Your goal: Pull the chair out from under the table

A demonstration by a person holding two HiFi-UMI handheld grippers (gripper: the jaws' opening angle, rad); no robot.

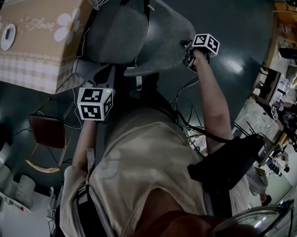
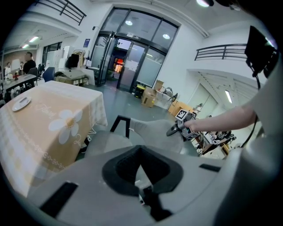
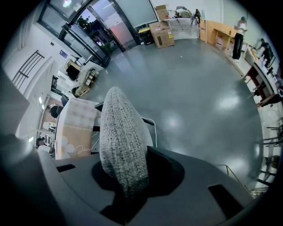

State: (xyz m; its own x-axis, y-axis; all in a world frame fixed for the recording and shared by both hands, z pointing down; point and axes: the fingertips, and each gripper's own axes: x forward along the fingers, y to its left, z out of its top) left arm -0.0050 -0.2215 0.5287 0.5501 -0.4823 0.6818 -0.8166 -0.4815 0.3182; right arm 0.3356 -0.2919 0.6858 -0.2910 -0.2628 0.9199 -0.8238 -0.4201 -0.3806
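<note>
Tool by tool: your left tool [image 2: 140,152] sits closed and empty near your chest, your right tool [image 1: 190,52] farther out is clamped on the backrest edge of the grey chair [image 1: 135,32], whose seat stands just beside the cloth-draped counter [image 1: 37,56] at far left, bearing a plate [image 1: 7,36].

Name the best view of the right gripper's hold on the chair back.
The right gripper view: the right gripper is clamped on the grey chair back, seen up close. The head view shows mostly the marker cube at the back's edge; the left gripper view shows that gripper small and distant.
</note>
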